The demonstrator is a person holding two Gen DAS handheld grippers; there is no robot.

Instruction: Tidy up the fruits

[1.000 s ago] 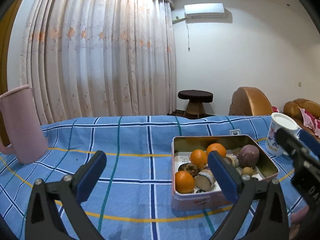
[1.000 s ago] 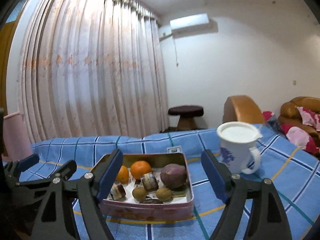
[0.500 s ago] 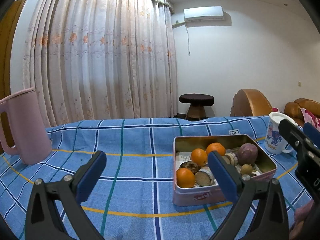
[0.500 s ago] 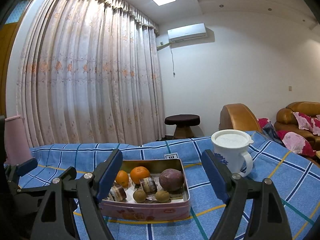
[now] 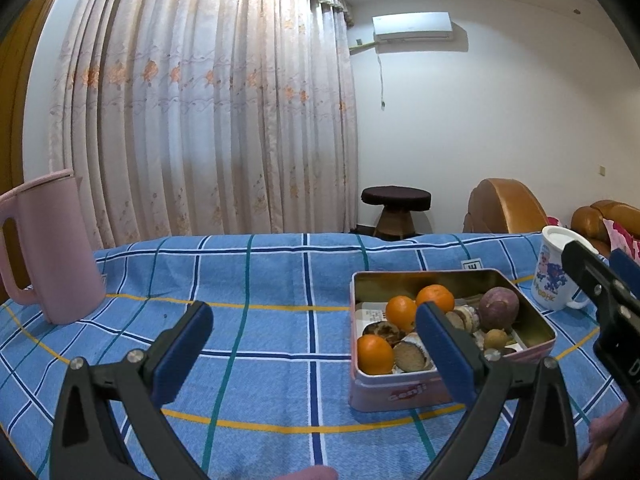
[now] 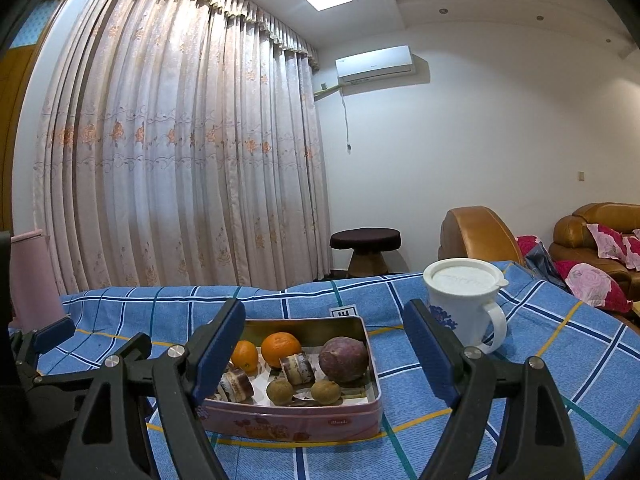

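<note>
From my left wrist camera, going left to right: at nine o'clock a pink jug (image 5: 48, 248) stands upright on the blue checked cloth (image 5: 260, 280). My left gripper (image 5: 312, 344) hangs above bare cloth at six o'clock, its jaws spread wide with nothing between them. At four o'clock sits the pink tin (image 5: 404, 390), lid off, and the fruit is inside it: three oranges (image 5: 401, 312), one at the near left corner and two farther back, and a purple round fruit (image 5: 499, 307) toward the far right. Among them lie some brown rolled pieces that I cannot identify for sure. A white mug (image 5: 556, 276) stands just beyond the tin at three o'clock, partly behind my other tool.

From my right wrist camera, the jug (image 6: 32, 280) shows at nine o'clock. My right gripper (image 6: 324, 352) is also wide apart and holds nothing; the tin (image 6: 296, 424) lies at six o'clock, seen between its fingers (image 6: 218, 348). Inside I see two oranges (image 6: 281, 349), the purple fruit (image 6: 344, 360), and two small brown round fruits (image 6: 280, 391) at the near side. The lidded mug (image 6: 466, 304) stands at four o'clock, just beside the tin's far right corner.
</note>
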